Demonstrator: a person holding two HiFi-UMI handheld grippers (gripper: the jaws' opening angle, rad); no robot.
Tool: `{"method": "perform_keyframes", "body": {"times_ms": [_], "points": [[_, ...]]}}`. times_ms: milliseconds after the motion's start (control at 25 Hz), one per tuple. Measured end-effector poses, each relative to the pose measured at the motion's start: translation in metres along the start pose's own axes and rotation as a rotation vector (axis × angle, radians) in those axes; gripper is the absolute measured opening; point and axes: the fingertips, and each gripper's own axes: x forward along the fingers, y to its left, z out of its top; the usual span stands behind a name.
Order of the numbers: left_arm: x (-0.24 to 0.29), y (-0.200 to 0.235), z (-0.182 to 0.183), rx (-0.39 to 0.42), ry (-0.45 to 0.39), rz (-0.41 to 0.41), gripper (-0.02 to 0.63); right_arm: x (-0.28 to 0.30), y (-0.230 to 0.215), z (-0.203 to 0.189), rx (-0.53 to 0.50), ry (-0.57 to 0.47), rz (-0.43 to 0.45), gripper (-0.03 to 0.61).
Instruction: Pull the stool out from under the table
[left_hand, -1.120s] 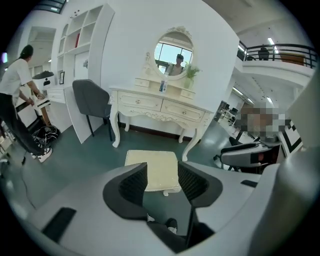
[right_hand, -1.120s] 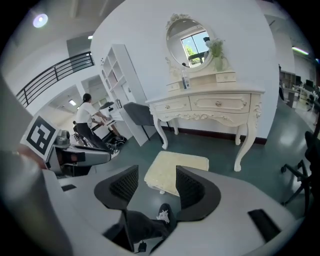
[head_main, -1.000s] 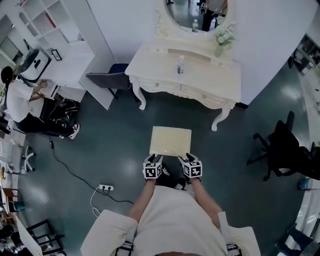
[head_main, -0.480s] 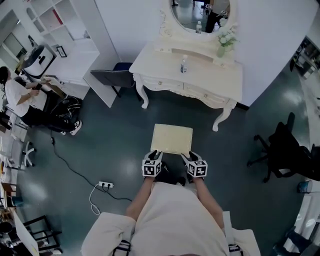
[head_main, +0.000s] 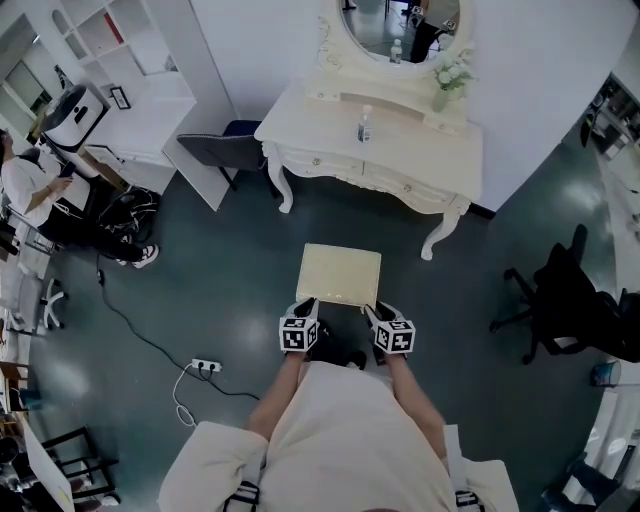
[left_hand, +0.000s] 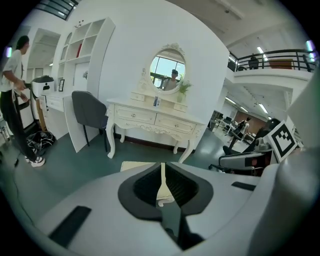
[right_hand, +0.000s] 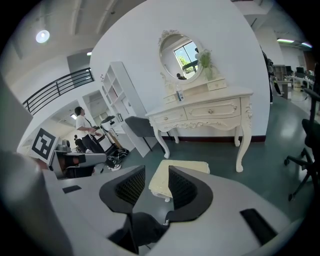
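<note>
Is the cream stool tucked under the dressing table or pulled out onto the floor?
Out. The stool stands clear of the dressing table, with bare floor between its seat and the table's front legs.

Cream short-sleeved shirt (head_main: 350, 430); grey hand-held grippers (head_main: 309, 304) (head_main: 371, 310), black pads (right_hand: 131, 186).

An open, hall-like studio or office floor is seen here, not a home. A dressing table (head_main: 370, 150) with an oval mirror (head_main: 395, 25) is set against a white partition (head_main: 560, 90), staged like a bedroom corner. Polished dark-green floor (head_main: 230, 280) is spread all round. A black office chair (head_main: 560, 300) is parked at the right and a power strip (head_main: 203, 366) is trailed across the floor. White shelving (head_main: 110, 40) is stood at the left, and a railed mezzanine (left_hand: 272, 55) is caught overhead.
</note>
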Motion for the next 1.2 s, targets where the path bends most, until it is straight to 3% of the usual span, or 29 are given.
{"method": "perform_keyframes", "body": {"times_ms": [400,560,1200], "points": [[-0.001,-0.010,0.001,0.018,0.011,-0.009,0.015,-0.005,-0.003,-0.003,-0.002,0.005,-0.002,0.080],[-0.001,-0.012,-0.003,-0.011,0.014,-0.030,0.015,-0.007,-0.003,-0.003,0.011,0.011,0.016,0.047],[-0.003,-0.012,-0.015,-0.018,0.029,-0.018,0.015,-0.015,-0.010,-0.013,0.005,0.032,0.000,0.043]]}}
